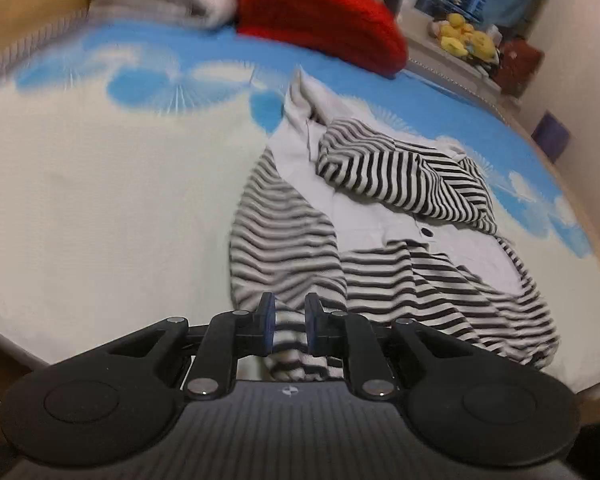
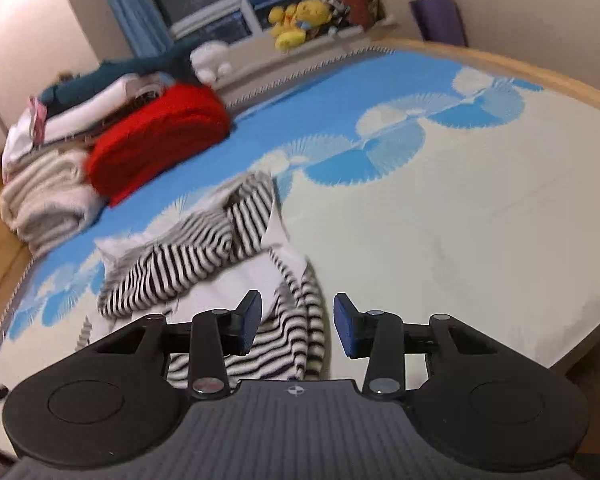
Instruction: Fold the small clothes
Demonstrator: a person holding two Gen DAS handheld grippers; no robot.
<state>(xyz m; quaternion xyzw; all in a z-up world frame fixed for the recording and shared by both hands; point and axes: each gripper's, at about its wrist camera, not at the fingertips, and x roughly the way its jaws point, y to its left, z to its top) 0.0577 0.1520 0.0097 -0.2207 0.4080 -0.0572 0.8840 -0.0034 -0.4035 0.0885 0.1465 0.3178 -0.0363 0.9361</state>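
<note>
A small black-and-white striped garment (image 1: pixel 380 184) with a pale grey front panel lies crumpled on the bed sheet (image 1: pixel 100 200). One sleeve is thrown across its middle. My left gripper (image 1: pixel 290 322) sits at the garment's near hem, and its narrow gap is filled with striped cloth, so it is shut on that hem. In the right wrist view the same garment (image 2: pixel 172 268) lies ahead and to the left. My right gripper (image 2: pixel 298 328) stands open over the garment's near striped edge. Cloth lies between its fingers, with a gap before the right pad (image 2: pixel 346 332).
A folded red knit (image 2: pixel 156 140) and a stack of cream and white folded clothes (image 2: pixel 48 196) sit at the far side of the bed. Yellow plush toys (image 2: pixel 296 20) rest on a sill beyond. The wooden bed frame (image 2: pixel 572 88) curves along the right.
</note>
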